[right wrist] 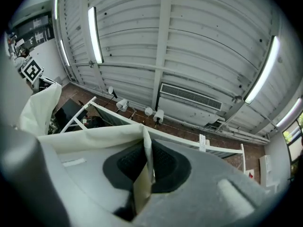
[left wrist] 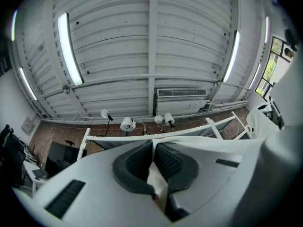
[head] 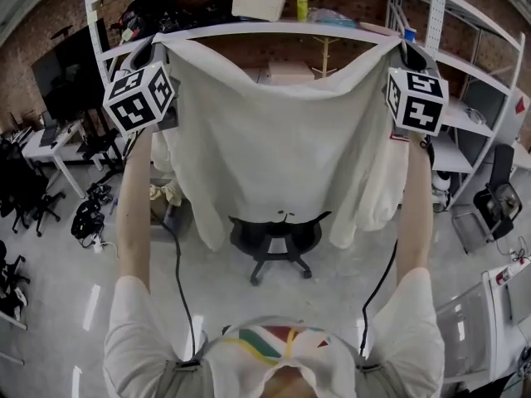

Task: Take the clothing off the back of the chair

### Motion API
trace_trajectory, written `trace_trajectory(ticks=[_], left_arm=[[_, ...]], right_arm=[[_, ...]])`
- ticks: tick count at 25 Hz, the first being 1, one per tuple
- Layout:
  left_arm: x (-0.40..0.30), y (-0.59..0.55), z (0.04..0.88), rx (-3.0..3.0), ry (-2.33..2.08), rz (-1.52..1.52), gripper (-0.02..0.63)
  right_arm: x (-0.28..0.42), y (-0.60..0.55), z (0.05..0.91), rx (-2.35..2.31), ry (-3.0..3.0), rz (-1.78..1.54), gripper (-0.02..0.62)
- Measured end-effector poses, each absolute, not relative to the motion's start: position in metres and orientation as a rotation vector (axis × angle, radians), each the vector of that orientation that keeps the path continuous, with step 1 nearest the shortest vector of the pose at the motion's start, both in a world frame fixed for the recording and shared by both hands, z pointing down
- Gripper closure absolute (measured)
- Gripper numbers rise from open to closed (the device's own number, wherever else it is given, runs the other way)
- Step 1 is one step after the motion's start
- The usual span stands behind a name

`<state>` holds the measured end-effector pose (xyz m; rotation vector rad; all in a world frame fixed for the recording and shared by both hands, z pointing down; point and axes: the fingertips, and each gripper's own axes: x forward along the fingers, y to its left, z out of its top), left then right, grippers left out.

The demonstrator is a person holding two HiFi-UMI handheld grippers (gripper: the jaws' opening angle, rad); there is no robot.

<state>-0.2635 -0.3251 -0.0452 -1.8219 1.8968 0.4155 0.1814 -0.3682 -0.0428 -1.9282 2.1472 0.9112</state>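
before metal shelves [head: 249,30], left gripper [left wrist: 152,149] and right gripper [right wrist: 146,150] each clench the cream garment [head: 282,139] between their jaws, above the chair [head: 278,240]; seemingly lifted free, next carry it away.

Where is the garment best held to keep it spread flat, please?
At its two top corners, each pinched from its outer side, as the left gripper and right gripper do now. The thin edge fits between shut jaws, and the garment hangs flat between them.

Cream clothing [head: 282,139] hangs spread wide, its lower edge at the black chair [head: 276,237].
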Motion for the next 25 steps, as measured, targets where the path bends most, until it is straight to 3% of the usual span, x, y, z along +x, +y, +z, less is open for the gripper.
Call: trace_trajectory(ticks=[11, 25], left_arm=[[-0.237, -0.286, -0.112, -1.822, 1.812, 0.542, 0.592], [-0.196, -0.244, -0.123, -1.873, 1.678, 0.558, 0.592]], right_arm=[[0.153, -0.324, -0.114, -1.791, 2.097, 1.032, 0.583], [0.126, -0.271, -0.126, -1.690, 2.087, 1.123, 0.583]])
